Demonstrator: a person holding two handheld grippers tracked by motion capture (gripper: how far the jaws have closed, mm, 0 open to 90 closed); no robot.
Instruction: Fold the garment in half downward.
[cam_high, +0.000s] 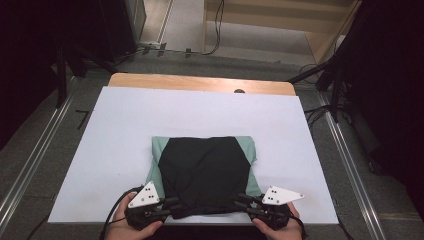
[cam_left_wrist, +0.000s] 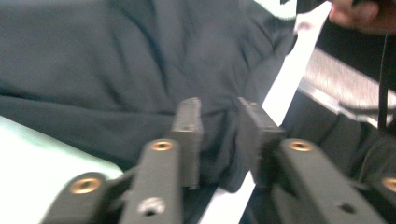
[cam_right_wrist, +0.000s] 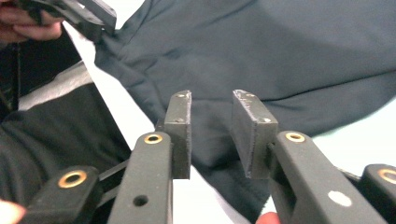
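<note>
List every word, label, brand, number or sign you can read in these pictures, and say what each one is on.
None can be read. The dark garment with mint-green sleeves shows no print or label. The grey plates on the left gripper and right gripper carry only small dark dots, not letters. The white table cover bears no mark.

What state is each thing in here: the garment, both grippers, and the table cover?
Garment: folded, dark part over pale green, lying flat, near edge rumpled.
Left gripper: jaws apart, dark cloth between them, pads not pressing.
Right gripper: jaws apart over the dark cloth's near corner, not gripping.
White table cover: spread flat.
</note>
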